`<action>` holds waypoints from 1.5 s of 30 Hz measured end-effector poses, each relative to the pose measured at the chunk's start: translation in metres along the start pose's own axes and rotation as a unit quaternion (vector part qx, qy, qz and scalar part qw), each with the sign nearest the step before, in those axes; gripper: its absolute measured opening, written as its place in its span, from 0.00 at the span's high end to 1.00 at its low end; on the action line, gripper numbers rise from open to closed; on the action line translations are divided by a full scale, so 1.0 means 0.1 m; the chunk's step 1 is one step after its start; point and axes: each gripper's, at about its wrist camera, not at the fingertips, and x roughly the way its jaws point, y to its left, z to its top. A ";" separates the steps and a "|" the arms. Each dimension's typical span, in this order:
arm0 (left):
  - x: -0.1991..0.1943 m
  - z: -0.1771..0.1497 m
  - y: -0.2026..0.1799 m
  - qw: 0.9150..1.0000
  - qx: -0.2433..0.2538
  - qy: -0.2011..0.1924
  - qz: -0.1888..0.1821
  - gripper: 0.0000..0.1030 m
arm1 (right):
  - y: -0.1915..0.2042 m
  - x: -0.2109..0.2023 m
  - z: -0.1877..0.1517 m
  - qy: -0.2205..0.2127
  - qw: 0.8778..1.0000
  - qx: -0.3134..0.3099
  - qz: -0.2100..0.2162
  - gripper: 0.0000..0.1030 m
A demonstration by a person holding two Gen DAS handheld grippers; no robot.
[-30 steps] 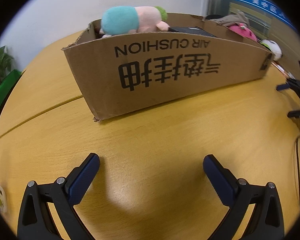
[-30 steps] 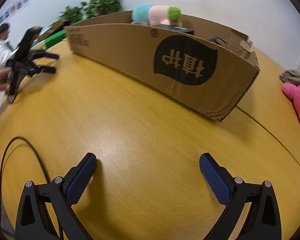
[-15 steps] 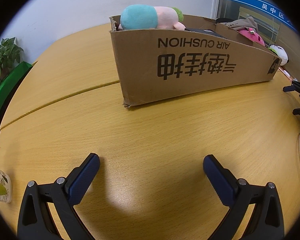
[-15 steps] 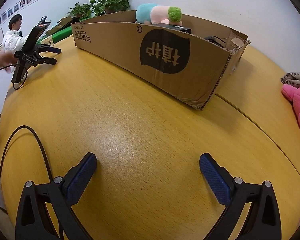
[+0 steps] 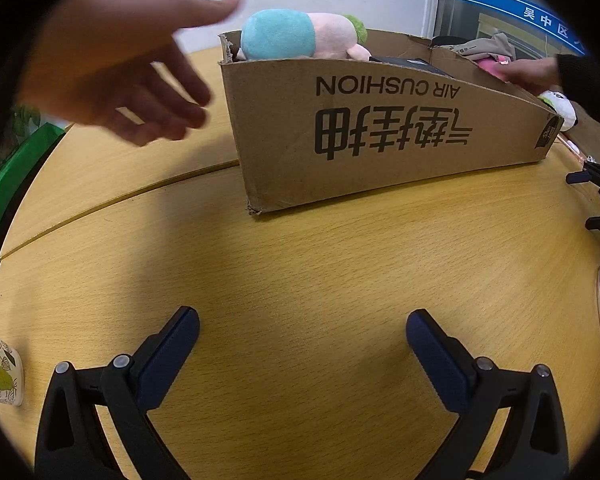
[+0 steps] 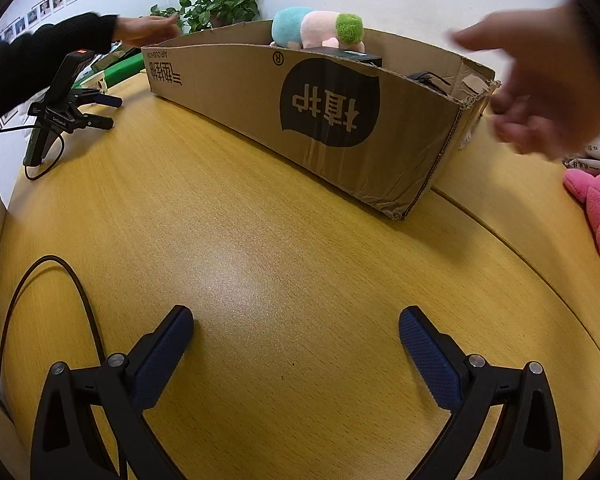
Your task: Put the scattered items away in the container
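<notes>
Both my tongs rest low over the wooden table [image 5: 300,280], spread wide and gripping nothing: the left gripper [image 5: 302,330] and the right gripper [image 6: 296,326]. A bare hand [image 5: 132,64] with loosely spread fingers reaches in ahead and to the left of my left tongs. Straight ahead stands the cardboard box [image 5: 380,132], printed upside down, with a teal, pink and green plush toy [image 5: 300,34] poking above its rim. Only my right view shows the pink plush [image 6: 598,204] lying on the table off to the right.
</notes>
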 end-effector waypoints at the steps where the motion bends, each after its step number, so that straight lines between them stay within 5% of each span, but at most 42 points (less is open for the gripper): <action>1: 0.00 0.00 0.00 1.000 0.000 0.000 0.000 0.00 | 0.00 0.00 0.00 0.000 1.000 0.000 0.000 0.00; 45: -0.03 0.04 0.10 1.000 0.004 0.000 -0.002 0.00 | -0.02 0.00 -0.03 0.001 1.000 0.002 0.000 0.00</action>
